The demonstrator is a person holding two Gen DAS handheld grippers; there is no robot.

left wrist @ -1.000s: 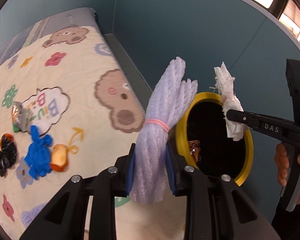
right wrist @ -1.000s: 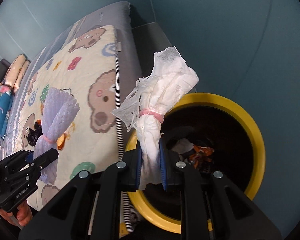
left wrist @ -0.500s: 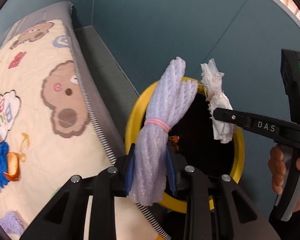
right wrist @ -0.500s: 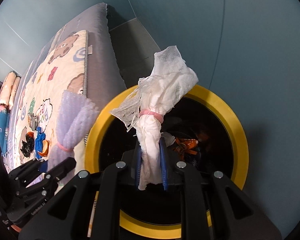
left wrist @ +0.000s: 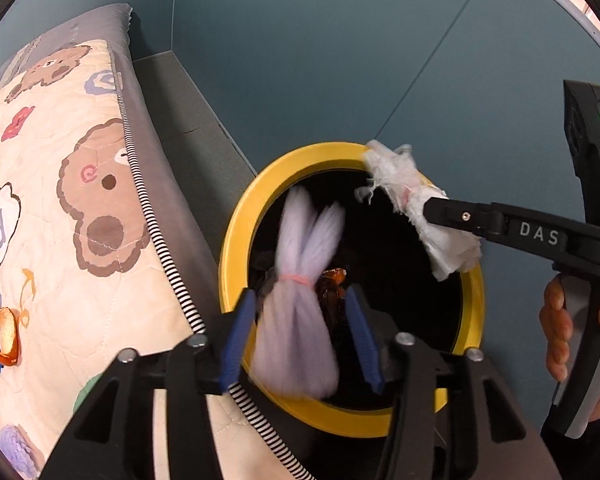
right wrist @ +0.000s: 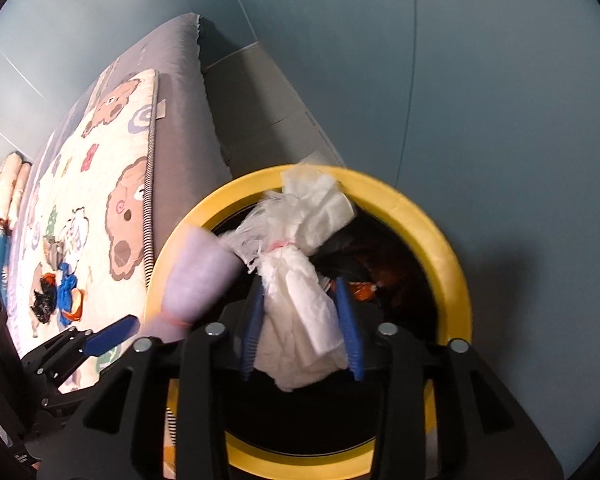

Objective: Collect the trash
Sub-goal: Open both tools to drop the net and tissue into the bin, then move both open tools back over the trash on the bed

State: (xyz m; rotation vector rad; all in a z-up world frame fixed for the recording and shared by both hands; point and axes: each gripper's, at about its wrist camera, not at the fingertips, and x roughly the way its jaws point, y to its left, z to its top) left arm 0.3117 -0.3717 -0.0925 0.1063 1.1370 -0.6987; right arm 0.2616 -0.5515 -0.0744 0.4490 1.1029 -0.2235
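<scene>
Yellow bin rim (left wrist: 236, 236) beside striped quilt edge (left wrist: 148, 200).

L gripper (left wrist: 300, 332) jaws apart, blurred lilac bundle (left wrist: 296, 320) between, over yellow-rimmed bin (left wrist: 236, 240).

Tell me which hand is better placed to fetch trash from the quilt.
Probably left. The left tool is open, its lavender bundle loose over the bin, and it sits on the quilt side, nearer the blue scrap than the right tool.
</scene>
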